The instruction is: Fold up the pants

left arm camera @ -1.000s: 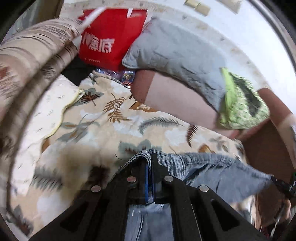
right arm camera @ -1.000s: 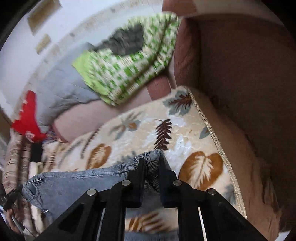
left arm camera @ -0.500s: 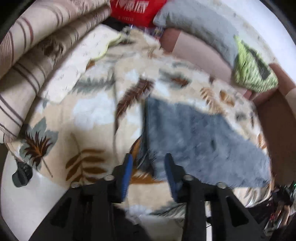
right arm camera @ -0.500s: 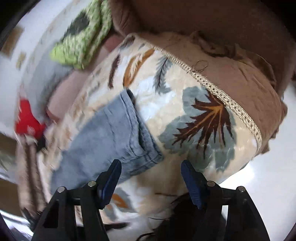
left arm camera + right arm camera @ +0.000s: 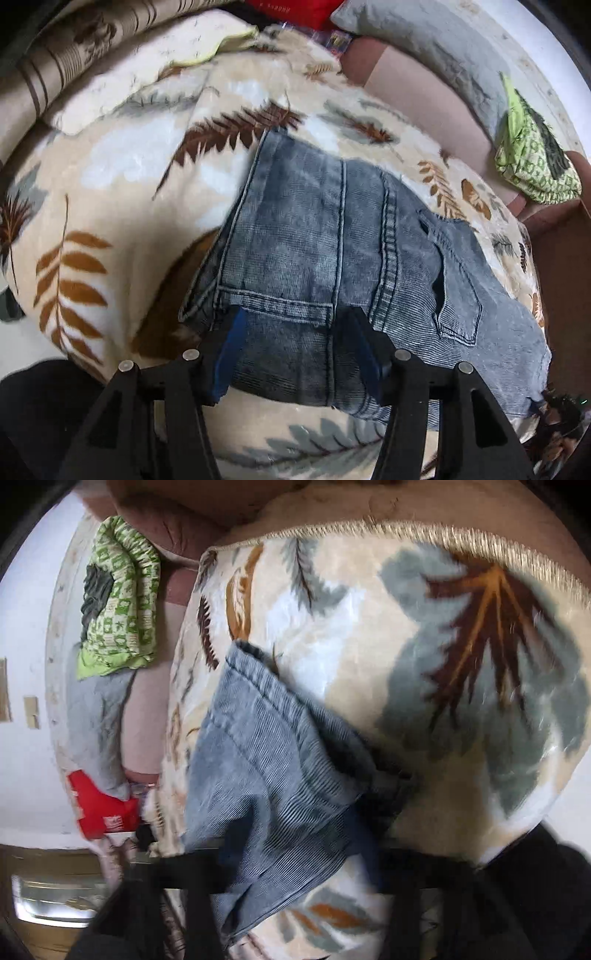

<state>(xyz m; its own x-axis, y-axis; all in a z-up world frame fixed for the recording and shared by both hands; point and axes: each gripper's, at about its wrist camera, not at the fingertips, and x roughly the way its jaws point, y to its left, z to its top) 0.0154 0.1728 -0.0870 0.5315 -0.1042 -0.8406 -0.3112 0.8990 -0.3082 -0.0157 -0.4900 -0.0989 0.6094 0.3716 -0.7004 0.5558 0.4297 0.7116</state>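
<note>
While jeans (image 5: 332, 236) lie part-folded mid-frame on leaf-print blanket (image 5: 122, 177), left gripper (image 5: 299, 328) opening astride near edge, ungripped; right gripper (image 5: 295, 834) closing over hem, blurred; folds remain.

A brown sofa (image 5: 424, 79) carries everything. Its seat is covered by a cream blanket (image 5: 122, 206) printed with brown, orange and grey-blue leaves, with a braided beige edge on the side toward the sofa arm. Folded blue jeans (image 5: 314, 236) lie flat on the blanket, back pocket up, near its front edge. Against the backrest lean a grey pillow (image 5: 436, 40) and a green patterned cushion (image 5: 532, 162), with a red bag (image 5: 295, 11) beside the pillow. A striped beige blanket (image 5: 66, 48) is heaped at the other end.
</note>
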